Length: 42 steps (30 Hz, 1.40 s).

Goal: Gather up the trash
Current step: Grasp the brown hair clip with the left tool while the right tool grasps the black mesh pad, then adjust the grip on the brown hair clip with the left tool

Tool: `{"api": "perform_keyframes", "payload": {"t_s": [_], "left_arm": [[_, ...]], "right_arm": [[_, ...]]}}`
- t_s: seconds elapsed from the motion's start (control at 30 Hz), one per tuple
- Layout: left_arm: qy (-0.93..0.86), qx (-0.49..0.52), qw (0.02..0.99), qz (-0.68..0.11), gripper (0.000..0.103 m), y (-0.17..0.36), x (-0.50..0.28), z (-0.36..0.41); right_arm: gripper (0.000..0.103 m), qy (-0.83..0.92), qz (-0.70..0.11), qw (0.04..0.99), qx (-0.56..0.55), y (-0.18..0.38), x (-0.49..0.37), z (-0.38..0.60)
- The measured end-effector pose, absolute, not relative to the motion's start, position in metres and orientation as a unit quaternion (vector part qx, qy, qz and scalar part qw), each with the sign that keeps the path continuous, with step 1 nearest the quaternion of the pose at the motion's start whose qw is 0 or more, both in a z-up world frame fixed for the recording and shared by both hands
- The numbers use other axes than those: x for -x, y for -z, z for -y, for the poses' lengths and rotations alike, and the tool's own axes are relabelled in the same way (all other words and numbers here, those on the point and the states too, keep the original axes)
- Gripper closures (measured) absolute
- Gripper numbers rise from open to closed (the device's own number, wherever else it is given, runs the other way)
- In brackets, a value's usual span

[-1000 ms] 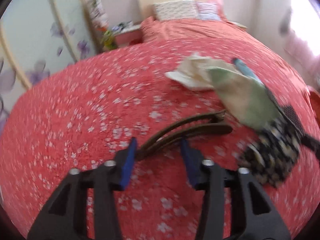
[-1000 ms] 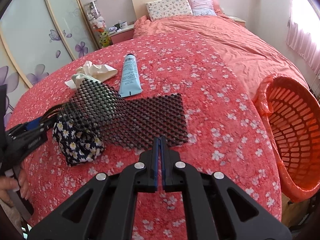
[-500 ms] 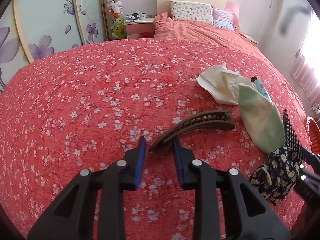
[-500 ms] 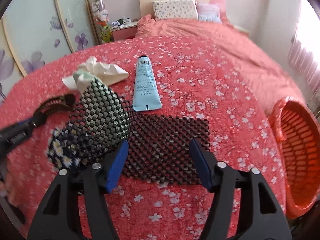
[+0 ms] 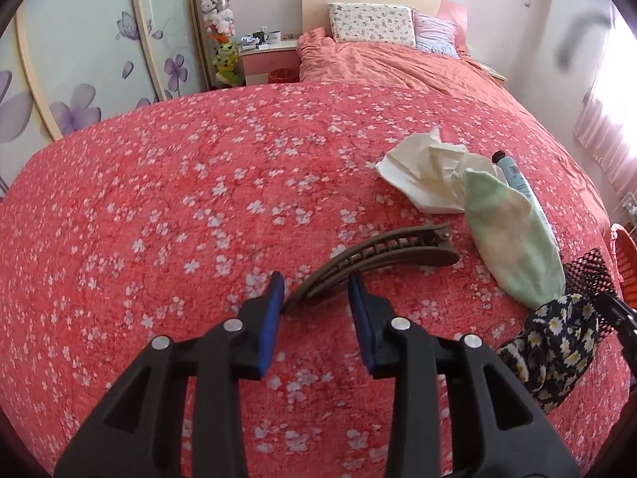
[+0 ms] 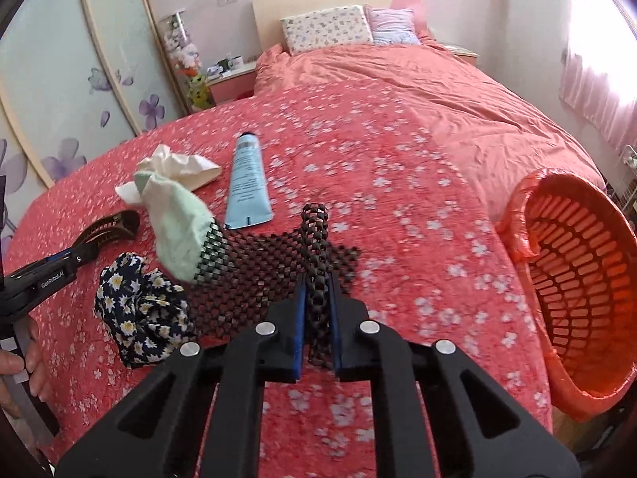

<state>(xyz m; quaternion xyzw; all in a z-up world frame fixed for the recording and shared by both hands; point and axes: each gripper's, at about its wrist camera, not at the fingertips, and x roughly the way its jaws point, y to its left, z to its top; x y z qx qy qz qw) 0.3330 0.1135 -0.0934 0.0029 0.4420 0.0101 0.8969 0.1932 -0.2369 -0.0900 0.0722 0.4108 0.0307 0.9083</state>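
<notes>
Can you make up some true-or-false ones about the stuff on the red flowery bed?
1. The right tool pinches the black mesh mat. True.
2. The pale blue tube is inside the orange plastic basket. False: it lies on the bed.
3. The brown plastic hair clip lies in front of the left tool. True.
4. The crumpled white tissue is in the basket. False: it is on the bed beside the green cloth.

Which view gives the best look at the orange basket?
The right wrist view. It shows the orange basket almost whole at the bed's right edge: its slatted wall, its inside and the liner folded over the rim. The left wrist view catches only a sliver of its rim at the far right edge of the picture.
</notes>
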Motion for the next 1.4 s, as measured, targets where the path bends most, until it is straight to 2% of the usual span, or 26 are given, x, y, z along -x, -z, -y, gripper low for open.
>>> {"api": "perform_keyframes", "payload": {"t_s": [0.13, 0.27, 0.37, 0.6, 0.63, 0.67, 0.73, 0.93, 1.0, 1.07, 1.17, 1.4], "left_arm": [[-0.003, -0.028, 0.897, -0.442, 0.069, 0.095, -0.342, -0.102], [0.012, -0.037, 0.894, -0.446, 0.089, 0.097, -0.346, -0.094], [0.035, -0.02, 0.894, -0.446, 0.096, 0.095, -0.338, -0.094], [0.078, 0.01, 0.889, -0.451, 0.094, 0.095, -0.3, -0.089], [0.076, 0.013, 0.89, -0.45, 0.088, 0.095, -0.295, -0.089], [0.076, 0.016, 0.89, -0.45, 0.075, 0.095, -0.294, -0.088], [0.067, 0.015, 0.892, -0.448, 0.063, 0.095, -0.294, -0.087], [0.039, 0.001, 0.894, -0.446, 0.063, 0.094, -0.314, -0.075], [0.032, -0.004, 0.893, -0.448, 0.066, 0.096, -0.321, -0.069], [0.032, -0.006, 0.891, -0.453, 0.086, 0.099, -0.327, -0.065], [0.031, -0.009, 0.891, -0.452, 0.091, 0.098, -0.323, -0.063], [0.012, -0.009, 0.894, -0.449, 0.091, 0.097, -0.289, -0.082]], "right_arm": [[0.093, -0.029, -0.409, 0.909, -0.073, 0.09, -0.192, 0.239], [0.093, -0.032, -0.409, 0.909, -0.077, 0.091, -0.191, 0.24], [0.093, -0.034, -0.409, 0.909, -0.077, 0.092, -0.19, 0.24], [0.093, -0.04, -0.409, 0.908, -0.081, 0.093, -0.186, 0.24], [0.093, -0.04, -0.41, 0.908, -0.082, 0.093, -0.186, 0.24], [0.093, -0.041, -0.41, 0.907, -0.083, 0.093, -0.186, 0.239], [0.093, -0.043, -0.411, 0.907, -0.085, 0.093, -0.186, 0.239], [0.093, -0.048, -0.415, 0.904, -0.093, 0.093, -0.189, 0.24], [0.093, -0.048, -0.418, 0.903, -0.092, 0.094, -0.191, 0.239], [0.094, -0.046, -0.421, 0.902, -0.089, 0.096, -0.192, 0.239], [0.096, -0.042, -0.411, 0.906, -0.088, 0.093, -0.188, 0.244], [0.096, -0.007, -0.401, 0.914, -0.067, 0.088, -0.188, 0.254]]}}
